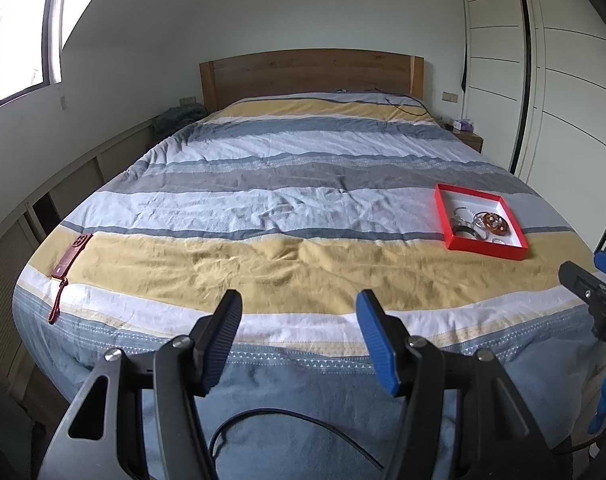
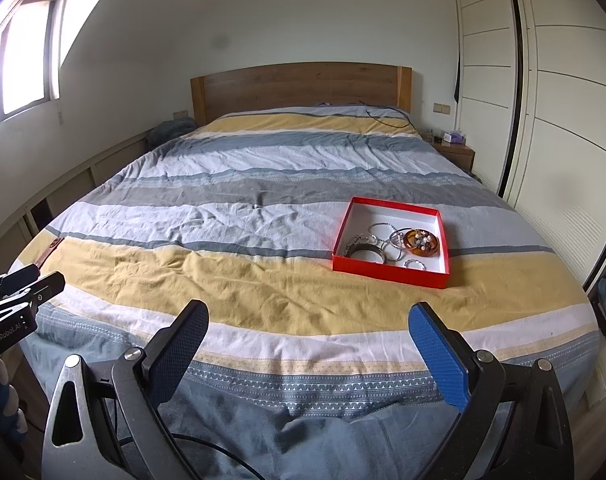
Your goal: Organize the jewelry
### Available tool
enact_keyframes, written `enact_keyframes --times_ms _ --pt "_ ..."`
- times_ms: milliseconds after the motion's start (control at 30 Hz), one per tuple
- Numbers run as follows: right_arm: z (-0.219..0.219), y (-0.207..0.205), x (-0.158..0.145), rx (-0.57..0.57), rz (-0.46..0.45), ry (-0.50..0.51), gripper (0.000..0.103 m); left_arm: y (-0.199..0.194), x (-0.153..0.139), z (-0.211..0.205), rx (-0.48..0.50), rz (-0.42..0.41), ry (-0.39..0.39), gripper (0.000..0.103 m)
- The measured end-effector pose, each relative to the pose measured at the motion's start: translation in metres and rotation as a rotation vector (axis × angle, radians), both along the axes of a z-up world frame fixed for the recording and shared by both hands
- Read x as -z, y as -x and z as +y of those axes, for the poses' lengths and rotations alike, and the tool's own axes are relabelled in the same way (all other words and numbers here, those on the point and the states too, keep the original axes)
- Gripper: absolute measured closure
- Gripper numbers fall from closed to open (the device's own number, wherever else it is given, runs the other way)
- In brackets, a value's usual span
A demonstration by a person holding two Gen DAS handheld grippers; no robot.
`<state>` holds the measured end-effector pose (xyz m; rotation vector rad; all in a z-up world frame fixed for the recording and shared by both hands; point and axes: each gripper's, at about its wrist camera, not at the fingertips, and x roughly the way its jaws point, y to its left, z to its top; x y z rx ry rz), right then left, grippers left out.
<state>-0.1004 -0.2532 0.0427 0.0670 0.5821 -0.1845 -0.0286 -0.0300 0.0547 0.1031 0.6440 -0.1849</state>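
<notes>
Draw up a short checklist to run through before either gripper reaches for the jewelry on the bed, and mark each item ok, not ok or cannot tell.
1. Left gripper open and holding nothing: ok.
2. Right gripper open and holding nothing: ok.
3. Red box lies flat on the bedspread, open side up: ok.
4. Bangles piled inside the box, overlapping: not ok for a clean single pick.
5. Red pouch lies near the bed's left edge, apart from the box: ok.
6. Pouch open or closed: cannot tell.
</notes>
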Motion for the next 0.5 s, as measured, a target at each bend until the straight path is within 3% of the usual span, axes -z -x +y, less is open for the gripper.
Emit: enact_keyframes --times_ms 500 --pt "-0.008 -0.017 0.02 0.008 0.051 -0.014 0.004 -0.016 0.02 -0.011 0.018 0.06 -0.023 0.046"
